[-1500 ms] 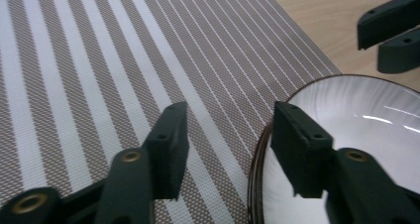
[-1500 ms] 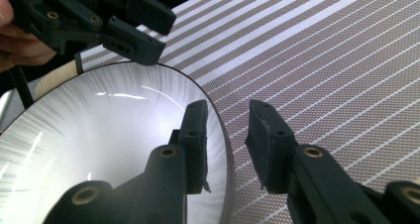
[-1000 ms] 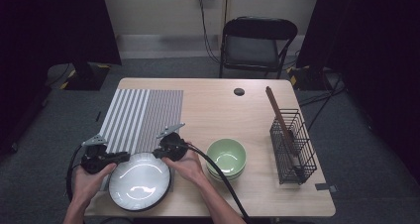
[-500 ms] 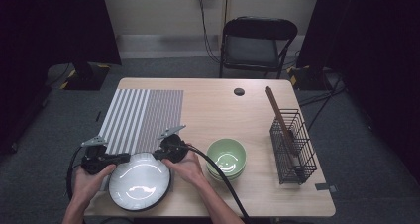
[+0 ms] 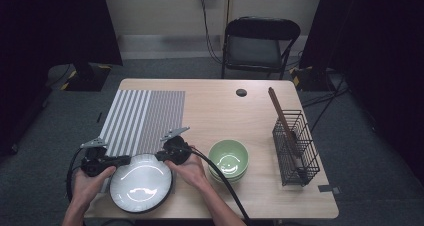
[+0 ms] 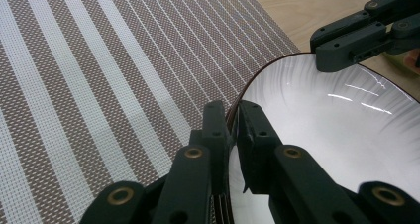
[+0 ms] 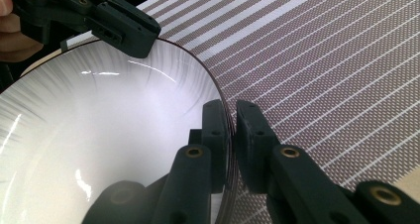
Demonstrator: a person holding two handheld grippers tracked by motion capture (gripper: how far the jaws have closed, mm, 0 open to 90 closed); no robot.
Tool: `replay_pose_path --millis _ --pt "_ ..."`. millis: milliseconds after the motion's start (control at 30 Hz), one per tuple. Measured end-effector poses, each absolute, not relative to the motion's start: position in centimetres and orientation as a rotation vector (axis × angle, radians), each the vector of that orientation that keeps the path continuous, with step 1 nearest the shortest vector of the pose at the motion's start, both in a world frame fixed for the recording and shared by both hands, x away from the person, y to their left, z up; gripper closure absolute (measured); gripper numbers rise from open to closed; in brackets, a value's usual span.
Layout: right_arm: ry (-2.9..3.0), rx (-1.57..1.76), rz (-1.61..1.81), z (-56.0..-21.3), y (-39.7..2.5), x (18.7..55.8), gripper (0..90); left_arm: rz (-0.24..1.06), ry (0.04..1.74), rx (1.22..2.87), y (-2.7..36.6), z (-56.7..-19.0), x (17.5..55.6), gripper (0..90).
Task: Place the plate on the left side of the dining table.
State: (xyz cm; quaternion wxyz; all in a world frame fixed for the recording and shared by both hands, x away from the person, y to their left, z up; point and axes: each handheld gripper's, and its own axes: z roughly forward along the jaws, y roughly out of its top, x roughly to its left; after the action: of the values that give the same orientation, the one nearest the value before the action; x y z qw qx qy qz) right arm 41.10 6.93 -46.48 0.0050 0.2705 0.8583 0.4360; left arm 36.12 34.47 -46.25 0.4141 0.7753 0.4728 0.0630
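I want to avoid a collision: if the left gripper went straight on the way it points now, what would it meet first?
Probably the right gripper, clamped on the white plate's far rim, across from the left gripper. Depth is unclear.

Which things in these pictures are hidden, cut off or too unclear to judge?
- White plate: its underside is hidden, so the high view cannot tell lifted from resting.
- Left hand-held gripper and right hand-held gripper: the frame's bottom edge cuts off their bodies.
- Wire rack: what the brown stick's lower end rests on is too small to see in the high view.
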Motion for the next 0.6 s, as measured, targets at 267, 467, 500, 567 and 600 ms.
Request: replay_pose_path --millis 267,467,500,567,600 --pt "2.693 0.858 1.371 -46.60 6.86 41.11 82.9 0.152 1.187 1.955 34.58 -46.19 36.09 82.2" --pt "2.702 0.843 1.370 -46.40 6.68 41.20 83.7 0.145 1.183 1.955 34.56 -46.33 36.15 81.5" --pt "2.705 0.847 1.376 -46.47 6.68 41.27 83.7 0.151 1.185 1.959 34.48 -46.29 36.12 81.5" --pt "2.705 0.858 1.379 -46.53 6.72 41.30 83.7 0.149 1.188 1.949 34.54 -46.36 36.11 81.7" --pt "2.705 0.861 1.379 -46.55 6.75 41.30 83.7 0.147 1.191 1.946 34.56 -46.36 36.11 81.9"
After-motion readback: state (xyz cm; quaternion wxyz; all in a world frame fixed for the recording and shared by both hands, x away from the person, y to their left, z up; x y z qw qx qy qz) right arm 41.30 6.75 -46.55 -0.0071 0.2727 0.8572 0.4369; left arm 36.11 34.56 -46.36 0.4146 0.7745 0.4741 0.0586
